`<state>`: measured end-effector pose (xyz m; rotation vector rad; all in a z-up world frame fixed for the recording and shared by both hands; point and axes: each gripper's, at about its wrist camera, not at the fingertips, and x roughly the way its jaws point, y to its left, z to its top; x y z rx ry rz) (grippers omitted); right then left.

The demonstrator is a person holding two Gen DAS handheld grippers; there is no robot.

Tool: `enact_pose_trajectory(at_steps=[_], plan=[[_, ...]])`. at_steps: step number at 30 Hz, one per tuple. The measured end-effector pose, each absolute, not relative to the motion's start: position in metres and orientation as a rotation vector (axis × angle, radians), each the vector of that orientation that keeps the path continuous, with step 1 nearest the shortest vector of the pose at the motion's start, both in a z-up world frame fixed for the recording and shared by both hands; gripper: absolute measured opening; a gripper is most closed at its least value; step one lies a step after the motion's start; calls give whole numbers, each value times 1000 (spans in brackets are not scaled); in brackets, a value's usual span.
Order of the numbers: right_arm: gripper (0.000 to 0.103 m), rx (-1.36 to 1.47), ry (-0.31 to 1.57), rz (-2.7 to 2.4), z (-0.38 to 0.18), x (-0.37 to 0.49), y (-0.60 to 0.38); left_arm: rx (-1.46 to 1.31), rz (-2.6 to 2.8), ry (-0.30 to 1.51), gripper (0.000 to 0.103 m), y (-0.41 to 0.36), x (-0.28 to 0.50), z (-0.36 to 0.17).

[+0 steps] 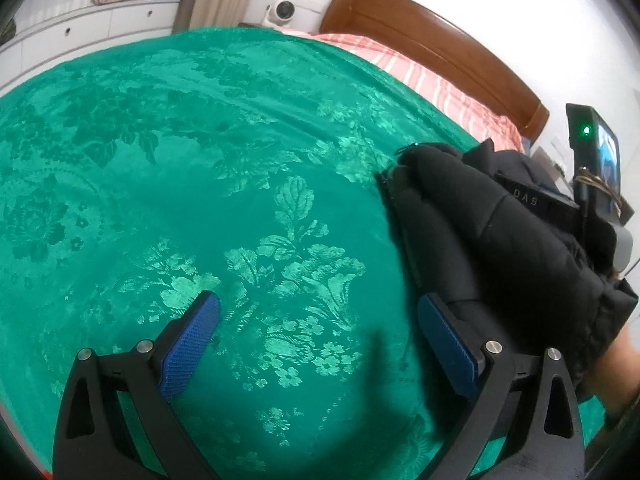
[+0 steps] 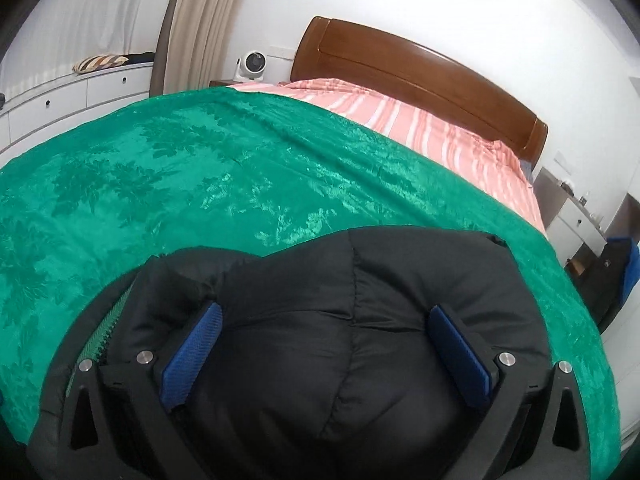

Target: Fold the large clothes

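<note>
White walls and a beige curtain (image 2: 200, 20) stand behind a wide bed with a brown wooden headboard (image 2: 420, 76), and most of the bed is covered by a shiny green bedspread with a woven flower pattern (image 1: 200, 160), with a pink striped sheet (image 2: 400, 120) showing near the headboard. On the near right part of this bedspread lies the black padded winter jacket (image 2: 360, 320), bunched into a thick heap, with its zipper (image 2: 104, 328) running along the left edge in the right wrist view. The right gripper (image 2: 326, 354) hangs over the middle of the jacket with its blue pads spread wide and nothing between them. The left gripper (image 1: 320, 344) is also released, over bare bedspread, just beside the jacket's left edge. I judge the jacket to be light but bulky, soft and a little slippery, so it will spring back after a fold. A good place to take hold seems the firm zipper edge or a hem, not the puffed middle. A small white fan (image 2: 252, 65) stands near the curtain.
</note>
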<state>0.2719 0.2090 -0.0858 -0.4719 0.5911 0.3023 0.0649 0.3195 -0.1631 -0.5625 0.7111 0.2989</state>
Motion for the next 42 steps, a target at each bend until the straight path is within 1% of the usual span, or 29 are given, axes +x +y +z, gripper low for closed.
enact_pose_trajectory(at_steps=[4, 6, 9, 11, 14, 15, 17, 18, 20, 22, 24, 25, 29, 32, 35, 38, 42], plan=[[103, -425, 672, 386, -71, 278, 206, -535, 307, 722, 100, 318, 68, -165], [102, -348, 720, 476, -45, 274, 187, -540, 303, 719, 100, 319, 67, -165], [101, -259, 683, 547, -9, 244, 145, -569, 292, 707, 100, 322, 64, -165], [102, -262, 679, 592, -1, 215, 126, -595, 287, 698, 100, 325, 63, -165], [102, -358, 720, 666, -23, 182, 132, -607, 288, 696, 100, 327, 64, -166], [102, -446, 746, 667, -46, 172, 145, -602, 291, 697, 100, 326, 64, -166], [103, -523, 785, 618, -80, 168, 161, -592, 293, 698, 100, 324, 63, -166], [103, -571, 760, 583, -96, 165, 169, -593, 292, 696, 100, 324, 62, -166], [103, -602, 697, 557, -102, 159, 178, -617, 282, 690, 100, 327, 59, -165], [103, -573, 721, 547, -96, 159, 176, -695, 236, 680, 100, 334, 54, -161], [102, -503, 747, 581, -80, 156, 161, -809, 69, 636, 100, 340, 50, -151], [102, -467, 749, 600, -73, 152, 151, -822, -7, 632, 100, 339, 52, -146], [102, -342, 699, 646, -41, 123, 94, -784, -275, 723, 101, 326, 78, -133], [102, -278, 671, 640, -29, 109, 54, -863, -371, 770, 101, 335, 100, -143], [102, -206, 684, 598, -29, 114, 19, -1020, -452, 841, 102, 348, 131, -165], [102, -107, 744, 532, -37, 132, -23, -1031, -445, 887, 102, 349, 156, -177], [102, 167, 860, 596, -59, 172, -69, -1007, -472, 927, 103, 337, 183, -187]])
